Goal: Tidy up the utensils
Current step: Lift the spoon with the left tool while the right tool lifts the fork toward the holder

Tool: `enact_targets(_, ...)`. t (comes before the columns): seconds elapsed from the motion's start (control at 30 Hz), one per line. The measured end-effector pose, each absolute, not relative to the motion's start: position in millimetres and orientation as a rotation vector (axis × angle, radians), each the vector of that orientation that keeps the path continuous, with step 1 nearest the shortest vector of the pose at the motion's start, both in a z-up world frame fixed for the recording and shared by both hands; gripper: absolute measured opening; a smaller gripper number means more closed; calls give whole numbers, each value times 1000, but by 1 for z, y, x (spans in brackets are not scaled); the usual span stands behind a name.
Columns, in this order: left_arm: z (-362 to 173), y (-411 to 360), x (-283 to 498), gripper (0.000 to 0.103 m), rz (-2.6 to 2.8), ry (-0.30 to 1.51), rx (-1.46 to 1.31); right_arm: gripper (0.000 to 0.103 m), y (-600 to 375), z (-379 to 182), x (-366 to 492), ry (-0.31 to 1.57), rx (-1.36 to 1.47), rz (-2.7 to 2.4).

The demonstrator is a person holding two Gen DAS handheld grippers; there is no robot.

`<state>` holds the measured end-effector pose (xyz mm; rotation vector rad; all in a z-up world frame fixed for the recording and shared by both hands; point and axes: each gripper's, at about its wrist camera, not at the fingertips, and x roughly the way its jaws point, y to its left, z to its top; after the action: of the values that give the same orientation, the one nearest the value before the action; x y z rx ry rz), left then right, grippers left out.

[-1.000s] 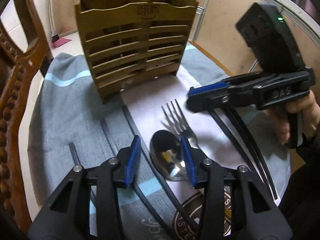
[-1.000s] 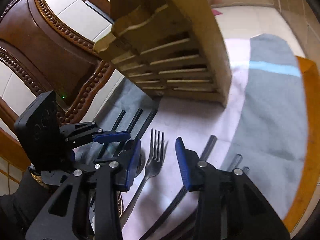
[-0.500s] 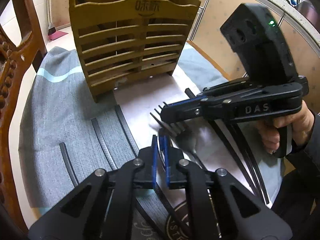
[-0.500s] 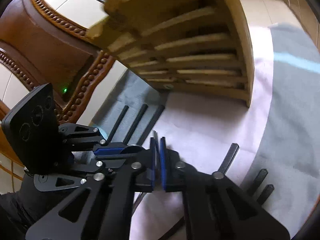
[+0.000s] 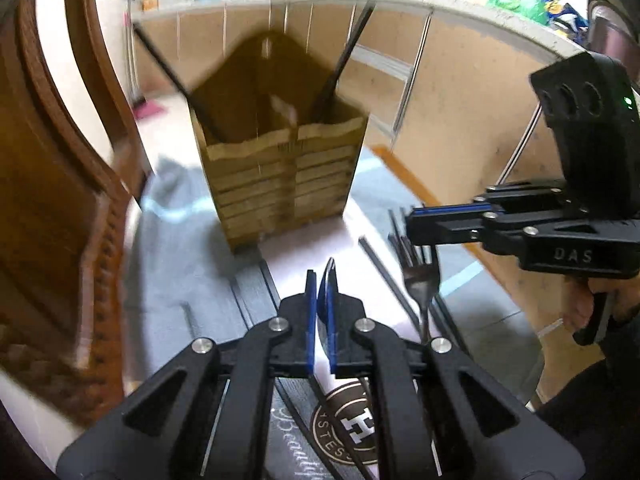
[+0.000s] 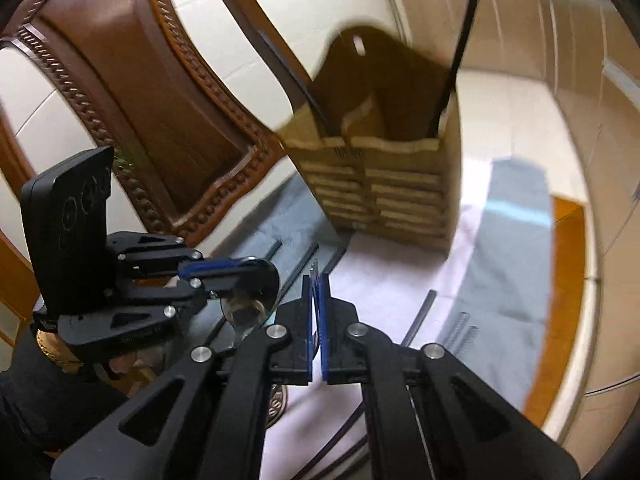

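My left gripper [image 5: 320, 280] is shut on a steel spoon [image 5: 331, 268], seen edge-on between its blue pads and held above the cloth. In the right wrist view the spoon's bowl [image 6: 250, 300] shows at the left gripper [image 6: 240, 268]. My right gripper [image 6: 316, 280] is shut on a steel fork [image 6: 315, 266], of which only the tine tips show past the pads. From the left wrist view the fork [image 5: 420, 284] hangs from the right gripper [image 5: 412, 224], tines up. The slatted wooden utensil holder [image 5: 280, 184] stands ahead, with black chopsticks leaning in it.
Loose black chopsticks [image 5: 376, 256] lie on the white and grey cloths [image 6: 512, 240]. A carved wooden chair [image 5: 52, 200] stands close on the left. The table's orange edge [image 6: 568, 280] runs along the right. Cabinets line the back.
Both grippers went from open to shut, the left on the spoon and the right on the fork, then rose with them off the cloth. The holder now looks lower and farther away.
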<state>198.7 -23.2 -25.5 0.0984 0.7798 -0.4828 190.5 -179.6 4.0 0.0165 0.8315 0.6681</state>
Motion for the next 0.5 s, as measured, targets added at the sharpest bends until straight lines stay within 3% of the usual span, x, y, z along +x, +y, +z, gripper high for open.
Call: enact_targets(0.5,80,10,106,4,-258,461,74,2,-204,107,66,400,-183,280)
